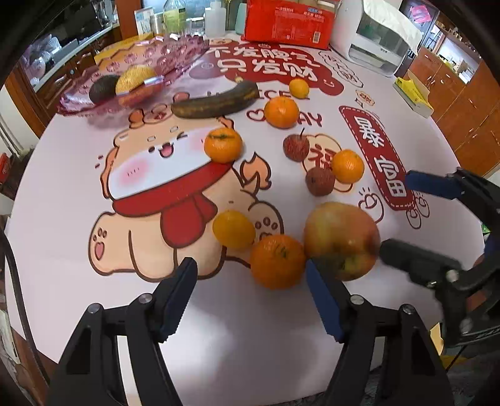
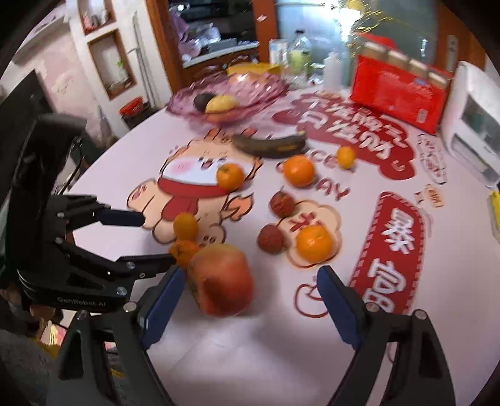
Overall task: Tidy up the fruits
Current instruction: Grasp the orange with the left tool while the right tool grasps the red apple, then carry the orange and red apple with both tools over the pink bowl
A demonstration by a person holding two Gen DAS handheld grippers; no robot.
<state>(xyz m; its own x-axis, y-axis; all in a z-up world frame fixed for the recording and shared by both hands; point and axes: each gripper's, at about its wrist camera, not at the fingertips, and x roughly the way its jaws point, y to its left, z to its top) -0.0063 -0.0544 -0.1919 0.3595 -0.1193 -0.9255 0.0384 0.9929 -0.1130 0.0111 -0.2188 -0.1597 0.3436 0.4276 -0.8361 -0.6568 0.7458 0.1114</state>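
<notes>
- Your left gripper [image 1: 250, 281] hangs open beside the near tangerine [image 1: 277, 261].
- Only your right gripper's [image 2: 247, 290] view shows its open jaws flanking the big apple [image 2: 223, 278], untouched.

Readable print on the tablecloth, a gripper and a red pack

The tablecloth [image 1: 237, 328] bears large white Chinese characters on a red patch, "只发财" readable in the lower row; a red banner [image 1: 379, 159] reads "暴富"; red Latin letters "ICE" and "AY" show around the fruit, and "福" sits on a cloud. The left gripper [image 2: 157, 239] body carries "GenRobot.AI". The red pack [image 1: 289, 20] has print too small to read.
</notes>
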